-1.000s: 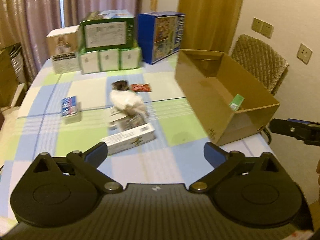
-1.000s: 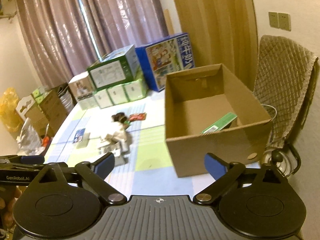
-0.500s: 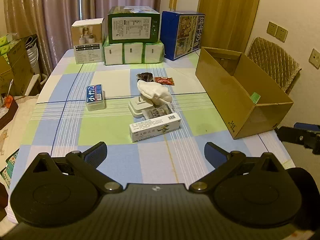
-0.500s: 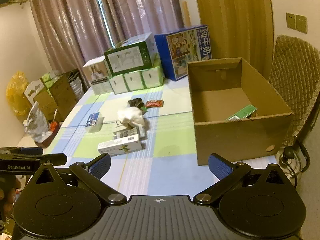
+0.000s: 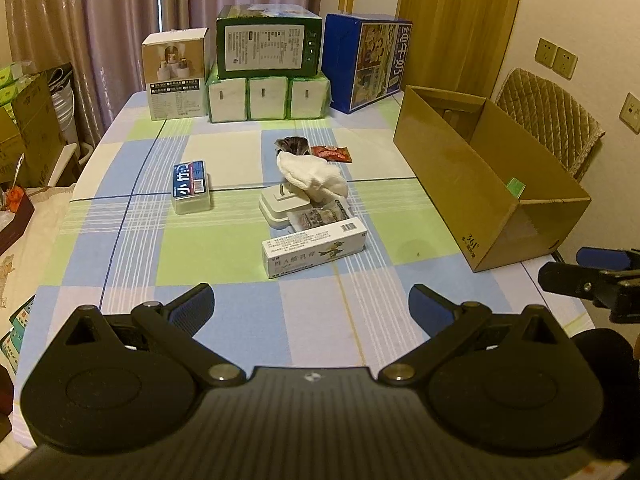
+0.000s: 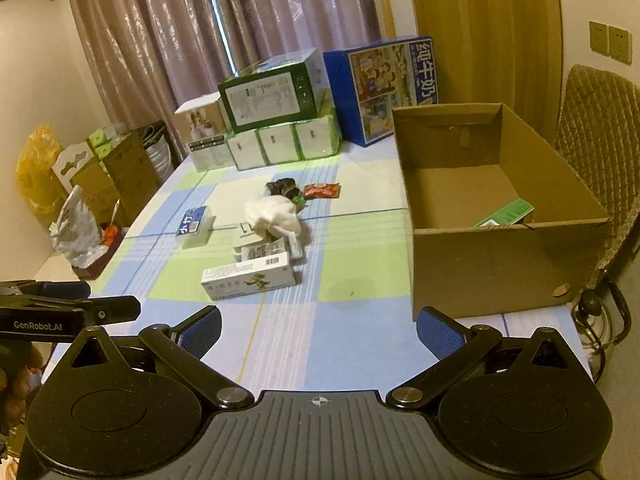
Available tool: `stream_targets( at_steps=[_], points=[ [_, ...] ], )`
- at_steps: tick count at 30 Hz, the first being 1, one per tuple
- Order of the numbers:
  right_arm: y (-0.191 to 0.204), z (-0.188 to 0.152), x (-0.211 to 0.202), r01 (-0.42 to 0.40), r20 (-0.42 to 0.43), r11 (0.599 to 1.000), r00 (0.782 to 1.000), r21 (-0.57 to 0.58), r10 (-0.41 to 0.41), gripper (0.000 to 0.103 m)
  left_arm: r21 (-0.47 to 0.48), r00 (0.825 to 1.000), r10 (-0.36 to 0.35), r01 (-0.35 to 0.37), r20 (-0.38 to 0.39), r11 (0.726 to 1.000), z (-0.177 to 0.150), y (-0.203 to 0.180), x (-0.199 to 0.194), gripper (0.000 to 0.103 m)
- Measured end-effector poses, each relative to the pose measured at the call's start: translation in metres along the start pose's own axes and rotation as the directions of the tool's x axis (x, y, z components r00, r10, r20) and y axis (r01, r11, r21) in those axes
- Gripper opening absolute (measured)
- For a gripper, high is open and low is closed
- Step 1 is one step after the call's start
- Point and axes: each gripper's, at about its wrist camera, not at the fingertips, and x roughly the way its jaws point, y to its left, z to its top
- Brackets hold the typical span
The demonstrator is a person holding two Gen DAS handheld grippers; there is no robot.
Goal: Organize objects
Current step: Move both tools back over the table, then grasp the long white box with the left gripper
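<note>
A pile of small items lies mid-table: a white ointment carton (image 5: 314, 253) (image 6: 250, 276), a white cloth (image 5: 312, 173) (image 6: 274, 216), a white plug adapter (image 5: 280, 204), a red packet (image 5: 331, 154) (image 6: 321, 191) and a blue-labelled plastic case (image 5: 190, 187) (image 6: 195, 226). An open cardboard box (image 5: 480, 184) (image 6: 496, 220) stands at the right with a green pack (image 6: 506, 214) inside. My left gripper (image 5: 312, 304) and right gripper (image 6: 319, 330) hover open over the table's near edge, both holding nothing.
Stacked cartons (image 5: 268, 72) and a blue milk box (image 5: 366, 66) line the table's far end before curtains. A quilted chair (image 6: 596, 128) stands behind the cardboard box. Boxes and bags (image 6: 100, 168) sit on the floor at the left.
Both grippers have pulled back and risen from the table, so the objects look smaller and farther. Their fingers stay open.
</note>
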Motion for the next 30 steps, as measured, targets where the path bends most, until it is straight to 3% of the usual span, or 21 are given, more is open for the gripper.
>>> stream_targets(
  at_steps=[6,14,19,24,29,30],
  points=[
    [0.002,0.001,0.016,-0.009,-0.020,1.000,1.000,-0.001,0.009,0.101,0.001,1.000,-0.012,0.012,-0.019,1.000,0.001,0.008,0.015,0.102],
    [0.008,0.003,0.052,0.000,-0.040,0.999,0.999,-0.042,-0.002,0.101,0.089,0.999,-0.017,0.021,-0.047,0.996,0.007,0.022,0.051,0.100],
    [0.010,0.004,0.084,-0.006,-0.077,0.998,0.997,-0.063,0.001,0.089,0.160,0.997,-0.035,0.047,-0.075,0.986,0.015,0.025,0.080,0.095],
    [0.010,0.007,0.114,0.004,-0.092,0.997,0.996,-0.081,-0.012,0.080,0.280,0.995,-0.061,0.082,-0.085,0.956,0.021,0.023,0.114,0.089],
    [0.002,0.008,0.137,0.009,-0.117,0.996,0.993,-0.086,-0.019,0.080,0.386,0.991,-0.089,0.122,-0.102,0.914,0.024,0.021,0.152,0.085],
    [0.001,0.008,0.141,0.011,-0.121,0.996,0.992,-0.086,-0.021,0.080,0.394,0.989,-0.092,0.131,-0.117,0.910,0.024,0.022,0.159,0.080]
  ],
)
